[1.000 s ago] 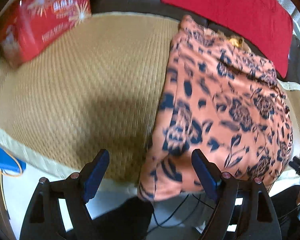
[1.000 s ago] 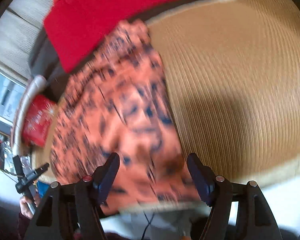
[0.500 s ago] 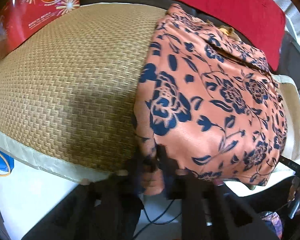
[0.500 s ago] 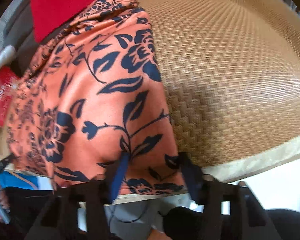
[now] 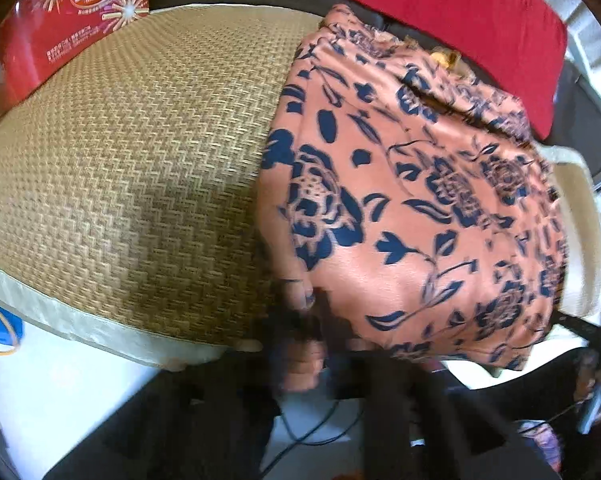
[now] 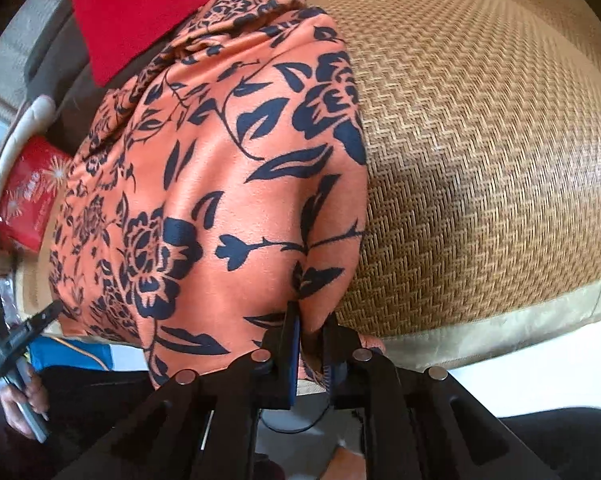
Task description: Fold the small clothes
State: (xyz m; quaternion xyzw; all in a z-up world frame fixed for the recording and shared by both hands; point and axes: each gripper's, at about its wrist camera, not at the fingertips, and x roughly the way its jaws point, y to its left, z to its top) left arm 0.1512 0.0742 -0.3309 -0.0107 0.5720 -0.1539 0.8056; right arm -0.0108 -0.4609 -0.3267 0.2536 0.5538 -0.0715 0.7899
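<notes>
Both tongs are at the near edge of the cloth. From the right wrist view, the right gripper [image 6: 310, 340] has its two black fingers squeezed close together, with a bunch of the orange cloth [image 6: 204, 184] pinched between them. From the left wrist view, the left gripper [image 5: 320, 344] is blurry and dark. Its fingers look close together on the other near corner of the cloth, so I think it is pinching too, but the blur makes that hard to be sure of.

Just past the tongs, the orange cloth with dark blue flowers [image 5: 412, 208] lies flat on a woven straw mat [image 5: 140, 160]. Its near edge hangs over the pale rim of the mat.

Farther back there is a red box [image 5: 60, 28] beside the mat, and a red cushion [image 5: 452, 12] behind the cloth.

I think this is the grab step at the start of a fold. Next, both tongs would need to lift the near edge together, keep it level, and carry it over to the far edge. If one side slips, the fold will come out crooked.
</notes>
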